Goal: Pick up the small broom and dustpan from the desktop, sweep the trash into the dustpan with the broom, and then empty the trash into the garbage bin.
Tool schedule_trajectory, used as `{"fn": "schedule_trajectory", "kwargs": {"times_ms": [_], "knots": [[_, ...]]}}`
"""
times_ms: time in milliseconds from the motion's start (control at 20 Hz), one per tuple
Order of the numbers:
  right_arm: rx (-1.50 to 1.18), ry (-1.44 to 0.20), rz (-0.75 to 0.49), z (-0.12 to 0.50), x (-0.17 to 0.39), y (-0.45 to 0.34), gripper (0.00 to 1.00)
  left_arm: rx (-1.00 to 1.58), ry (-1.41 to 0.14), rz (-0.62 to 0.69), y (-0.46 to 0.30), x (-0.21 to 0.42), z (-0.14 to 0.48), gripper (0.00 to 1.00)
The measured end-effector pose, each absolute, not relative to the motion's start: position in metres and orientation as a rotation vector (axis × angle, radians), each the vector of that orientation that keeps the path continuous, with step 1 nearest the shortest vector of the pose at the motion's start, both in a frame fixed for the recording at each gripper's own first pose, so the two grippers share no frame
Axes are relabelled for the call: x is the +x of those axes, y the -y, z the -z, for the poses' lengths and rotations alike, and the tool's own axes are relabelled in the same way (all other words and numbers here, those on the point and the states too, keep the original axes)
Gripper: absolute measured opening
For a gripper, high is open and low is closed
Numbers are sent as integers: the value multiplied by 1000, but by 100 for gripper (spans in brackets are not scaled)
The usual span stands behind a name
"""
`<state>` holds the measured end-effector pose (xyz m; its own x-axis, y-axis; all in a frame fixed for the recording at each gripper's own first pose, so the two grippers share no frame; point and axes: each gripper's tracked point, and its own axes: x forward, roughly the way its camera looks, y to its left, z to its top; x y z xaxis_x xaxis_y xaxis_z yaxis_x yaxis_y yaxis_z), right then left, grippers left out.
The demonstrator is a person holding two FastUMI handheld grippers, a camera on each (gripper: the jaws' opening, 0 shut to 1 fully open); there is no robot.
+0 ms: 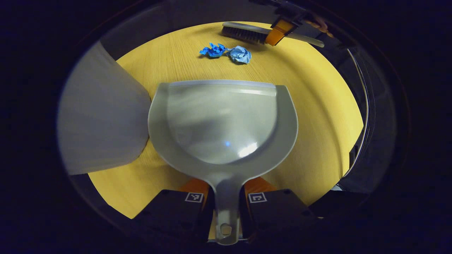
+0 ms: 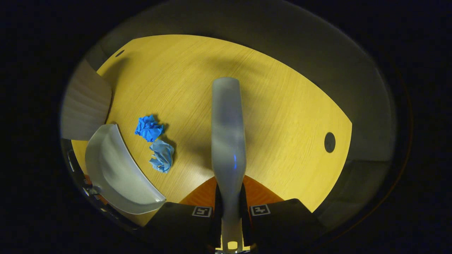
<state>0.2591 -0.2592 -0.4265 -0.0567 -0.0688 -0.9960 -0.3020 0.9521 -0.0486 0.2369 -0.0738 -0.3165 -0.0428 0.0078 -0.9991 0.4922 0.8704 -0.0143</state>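
My left gripper is shut on the handle of the grey dustpan, whose lip faces two crumpled paper balls on the yellow desktop: a dark blue one and a light blue one. Beyond them lies the small broom, bristles down, with the right gripper on it. In the right gripper view, my right gripper is shut on the broom's grey handle. To its left are the dark blue ball, the light blue ball and the dustpan.
A pale grey rounded object, perhaps the bin, stands close against the dustpan's left side and appears again at the left. The desktop has a round cable hole on the right. Its curved edge drops into darkness.
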Motion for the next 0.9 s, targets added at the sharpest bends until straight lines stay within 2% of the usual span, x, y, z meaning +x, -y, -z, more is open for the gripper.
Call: {"fn": "schedule_trajectory", "kwargs": {"times_ms": [200, 350, 450, 500, 600, 900], "knots": [[-338, -1680, -381, 435, 242, 231, 25, 451, -1589, 429, 69, 251, 320, 31], [-477, -1703, -667, 431, 208, 212, 25, 502, -1563, 458, 66, 263, 325, 30], [-465, -1708, -884, 412, 186, 194, 25, 513, -1534, 480, 64, 266, 327, 30], [-439, -1704, -948, 403, 181, 186, 25, 511, -1527, 485, 64, 264, 327, 30], [-413, -1699, -955, 403, 176, 189, 26, 509, -1514, 497, 61, 258, 331, 30], [-315, -1654, -738, 409, 197, 207, 26, 402, -1470, 506, 69, 246, 320, 29]]}}
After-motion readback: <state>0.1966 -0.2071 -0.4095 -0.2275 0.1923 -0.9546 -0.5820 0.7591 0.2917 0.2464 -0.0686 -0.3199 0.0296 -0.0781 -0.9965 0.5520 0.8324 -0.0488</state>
